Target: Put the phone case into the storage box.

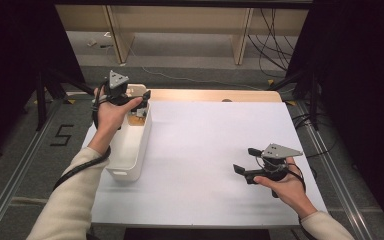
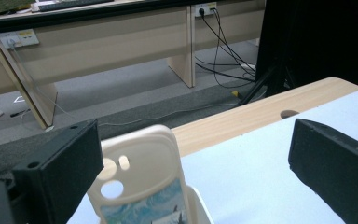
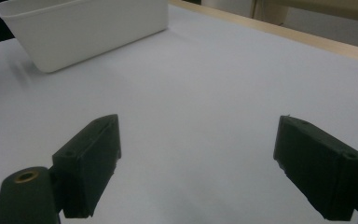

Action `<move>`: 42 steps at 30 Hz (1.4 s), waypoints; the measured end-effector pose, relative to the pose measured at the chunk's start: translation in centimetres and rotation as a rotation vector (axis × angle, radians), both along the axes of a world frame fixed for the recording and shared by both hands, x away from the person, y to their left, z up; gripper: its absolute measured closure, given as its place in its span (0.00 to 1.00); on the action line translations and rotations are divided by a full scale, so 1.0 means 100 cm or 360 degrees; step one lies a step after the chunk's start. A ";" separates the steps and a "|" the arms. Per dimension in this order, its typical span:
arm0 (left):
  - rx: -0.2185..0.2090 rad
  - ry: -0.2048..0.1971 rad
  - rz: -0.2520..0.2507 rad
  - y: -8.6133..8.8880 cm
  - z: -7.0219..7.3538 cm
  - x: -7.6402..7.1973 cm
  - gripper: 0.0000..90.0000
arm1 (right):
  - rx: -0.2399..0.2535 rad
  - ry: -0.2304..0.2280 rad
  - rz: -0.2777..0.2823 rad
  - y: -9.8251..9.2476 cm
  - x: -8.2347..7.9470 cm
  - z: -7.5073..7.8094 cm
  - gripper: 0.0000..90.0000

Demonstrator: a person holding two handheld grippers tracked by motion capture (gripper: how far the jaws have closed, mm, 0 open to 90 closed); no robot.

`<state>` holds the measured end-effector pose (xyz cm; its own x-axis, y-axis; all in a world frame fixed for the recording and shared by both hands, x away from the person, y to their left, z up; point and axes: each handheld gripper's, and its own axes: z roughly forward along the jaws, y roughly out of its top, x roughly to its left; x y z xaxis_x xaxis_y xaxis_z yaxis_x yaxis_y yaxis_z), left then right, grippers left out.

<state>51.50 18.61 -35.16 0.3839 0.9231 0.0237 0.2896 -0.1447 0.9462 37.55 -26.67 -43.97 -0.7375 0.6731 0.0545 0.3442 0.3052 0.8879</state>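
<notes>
A cream phone case (image 2: 140, 177) with round camera cut-outs and a blue printed picture stands upright at the far end of a white bin (image 1: 130, 150). In the high view the case (image 1: 136, 90) sticks up above the bin's rim. My left gripper (image 2: 196, 172) is open wide around it; the case leans close to the left jaw, and the right jaw is far from it. In the high view the left gripper (image 1: 137, 100) hovers over the bin's far end. My right gripper (image 1: 246, 160) rests open over the white table (image 1: 205, 135) at the right, nothing between its jaws (image 3: 198, 163).
The bin (image 3: 84, 28) lies lengthwise along the table's left edge, with a brownish item (image 1: 138, 120) inside near its far end. A wooden strip (image 1: 215, 95) borders the table's far side. Beyond it are desk legs and floor cables (image 2: 219, 51).
</notes>
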 end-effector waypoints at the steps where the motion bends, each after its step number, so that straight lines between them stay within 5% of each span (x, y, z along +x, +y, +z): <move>1: 0.0001 0.0001 -0.0008 0.000 -0.001 -0.002 0.02 | -0.0002 0.0001 0.0002 0.000 0.000 0.000 0.17; 42: -0.0103 0.0023 -0.0195 -0.006 -0.030 -0.068 0.03 | -0.0007 -0.0006 -0.0001 0.001 -0.001 0.001 0.17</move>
<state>44.70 17.97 -38.15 0.4938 0.8686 -0.0409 0.2872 -0.1185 0.9505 37.49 -26.59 -43.92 -0.7375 0.6736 0.0487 0.3409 0.3091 0.8878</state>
